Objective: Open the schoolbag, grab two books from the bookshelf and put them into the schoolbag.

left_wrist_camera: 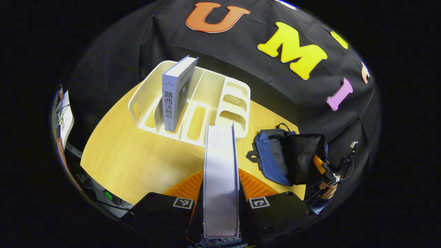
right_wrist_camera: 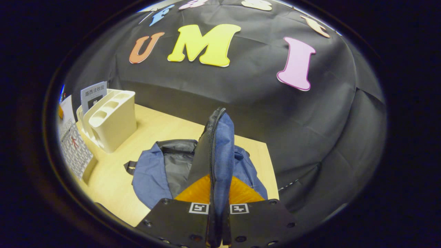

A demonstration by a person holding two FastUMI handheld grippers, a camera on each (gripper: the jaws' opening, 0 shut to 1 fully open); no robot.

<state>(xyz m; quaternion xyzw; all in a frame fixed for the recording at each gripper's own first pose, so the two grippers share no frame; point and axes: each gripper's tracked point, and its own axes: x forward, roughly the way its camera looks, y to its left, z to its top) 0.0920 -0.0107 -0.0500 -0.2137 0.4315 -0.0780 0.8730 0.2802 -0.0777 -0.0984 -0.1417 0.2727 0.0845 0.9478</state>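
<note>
Above a yellow wooden table (left_wrist_camera: pixel 137 158), the left gripper (left_wrist_camera: pixel 220 193) points level toward the white bookshelf (left_wrist_camera: pixel 220 100), its two fingers closed narrowly on a pale book (left_wrist_camera: pixel 220 172) held on edge, spine or page edge facing the camera. A second book (left_wrist_camera: pixel 176 93) stands upright in one of the shelf's left compartments, leaning slightly. To the right of the shelf lies the blue and black schoolbag (left_wrist_camera: pixel 289 158), its mouth gaping. Beyond the bag, at the table's edge, the other gripper and what looks like the hand holding it can be made out, though that corner is dim.

From the right gripper view, the right gripper (right_wrist_camera: pixel 217 196) sits low over the schoolbag (right_wrist_camera: pixel 151 172), tipped slightly upward, both fingers pinched tight on the bag's zippered flap (right_wrist_camera: pixel 218 144), which rises upright between them. The bag's grey lining lies exposed just left of the flap. The bookshelf (right_wrist_camera: pixel 110 117) stands well apart at the table's far left.
</note>
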